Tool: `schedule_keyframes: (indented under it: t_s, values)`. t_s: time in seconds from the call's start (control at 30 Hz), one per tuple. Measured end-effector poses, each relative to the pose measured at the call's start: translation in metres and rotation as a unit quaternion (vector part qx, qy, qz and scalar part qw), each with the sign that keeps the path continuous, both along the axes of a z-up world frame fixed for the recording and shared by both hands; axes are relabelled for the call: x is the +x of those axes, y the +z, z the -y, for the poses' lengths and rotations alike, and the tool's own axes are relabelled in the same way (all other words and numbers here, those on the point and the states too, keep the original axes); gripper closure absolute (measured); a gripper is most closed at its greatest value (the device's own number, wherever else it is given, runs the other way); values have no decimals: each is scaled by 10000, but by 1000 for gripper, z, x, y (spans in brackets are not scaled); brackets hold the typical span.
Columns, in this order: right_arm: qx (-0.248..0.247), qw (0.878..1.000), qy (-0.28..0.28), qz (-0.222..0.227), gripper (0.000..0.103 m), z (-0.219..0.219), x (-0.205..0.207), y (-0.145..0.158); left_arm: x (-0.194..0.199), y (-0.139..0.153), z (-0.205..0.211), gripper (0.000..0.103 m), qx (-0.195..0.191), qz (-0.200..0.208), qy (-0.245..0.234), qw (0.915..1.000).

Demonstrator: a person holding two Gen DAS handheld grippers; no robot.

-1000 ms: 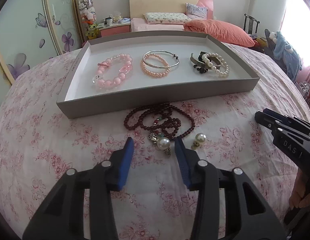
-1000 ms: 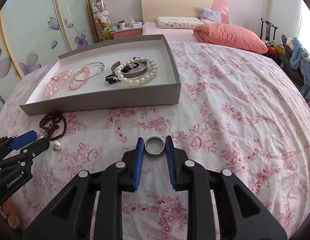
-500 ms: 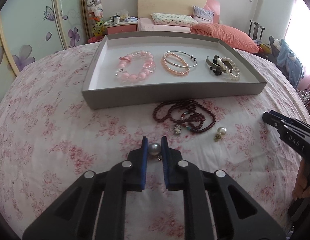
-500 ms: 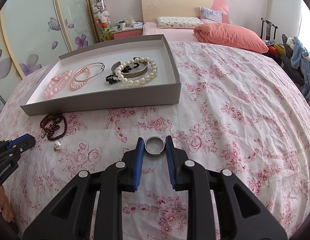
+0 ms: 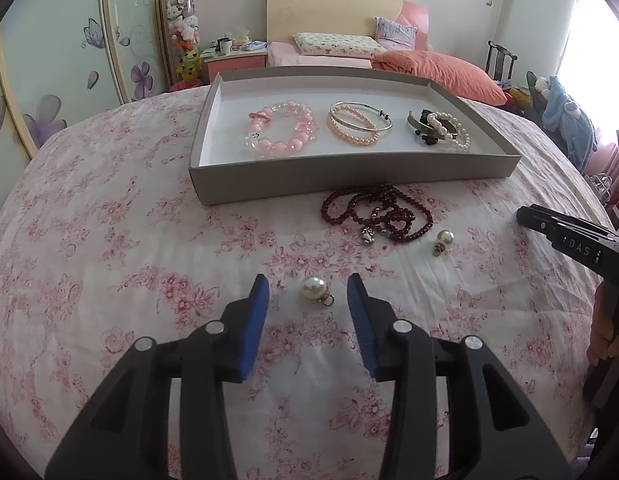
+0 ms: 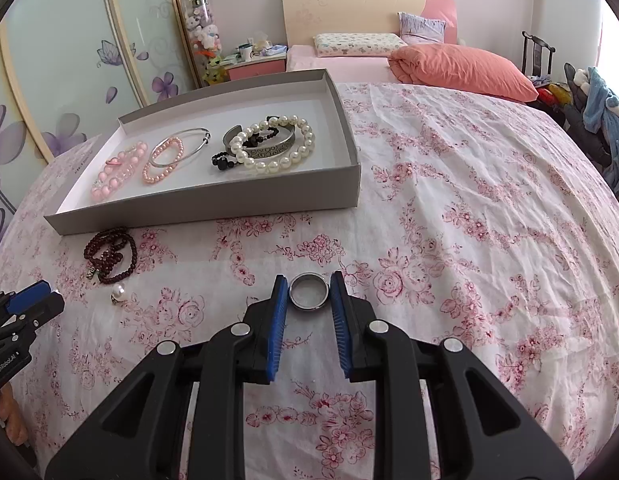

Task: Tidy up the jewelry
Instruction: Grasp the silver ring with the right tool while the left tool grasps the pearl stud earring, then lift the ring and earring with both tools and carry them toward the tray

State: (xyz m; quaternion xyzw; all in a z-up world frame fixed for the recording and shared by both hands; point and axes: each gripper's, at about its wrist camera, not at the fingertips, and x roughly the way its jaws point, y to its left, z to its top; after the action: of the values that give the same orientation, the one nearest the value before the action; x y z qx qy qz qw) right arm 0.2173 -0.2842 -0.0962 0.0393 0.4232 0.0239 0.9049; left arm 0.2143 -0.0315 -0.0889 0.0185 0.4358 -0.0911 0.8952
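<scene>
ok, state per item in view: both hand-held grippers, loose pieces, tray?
left hand-held gripper: open, jaws have just been opening, pads clear of the pearl between them
pearl earring: lying loose on the bedspread
second pearl earring: loose on the bedspread
right hand-held gripper: shut on the silver ring
dark bead necklace: coiled in front of the tray
tray: lidless, holding bracelets

Counting it all up: one grey tray [image 5: 349,176] is sitting on the bedspread, holding six bracelets as far as I can tell. Outside it, one dark bead string [image 5: 375,212] is lying loose, plus two pearl earrings [image 5: 314,289] [image 5: 443,240] and one silver ring [image 6: 308,291]. Two grippers [image 5: 307,312] [image 6: 308,312] are showing, and two pillows [image 6: 357,44] [image 6: 421,26] are lying at the headboard.
</scene>
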Motion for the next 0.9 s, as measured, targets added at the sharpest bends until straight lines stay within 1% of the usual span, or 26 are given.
schedule_keyframes:
  t_s: [0.07, 0.13, 0.3, 0.33, 0.7, 0.9]
  values:
    - [19, 10000, 0, 1, 79, 0, 0, 0, 3, -1, 1, 62, 9, -21, 29, 10000]
    - [26, 10000, 1, 1, 79, -1, 0, 0, 5, -2, 1, 65, 26, -19, 72, 10000]
    - [31, 10000, 3, 1, 79, 0, 0, 0, 6, -2, 3, 87, 90, -4, 156, 9998]
    - [31, 10000, 3, 1, 79, 0, 0, 0, 6, -3, 2, 88, 96, -2, 176, 9998]
    - [-32, 10000, 5, -5, 79, 0, -1, 0, 8, -2, -15, 89, 65, -26, 411, 9991]
    - [39, 10000, 47, -31, 80, -1, -3, 0, 10, -1, -23, 89, 88, -11, 520, 9986]
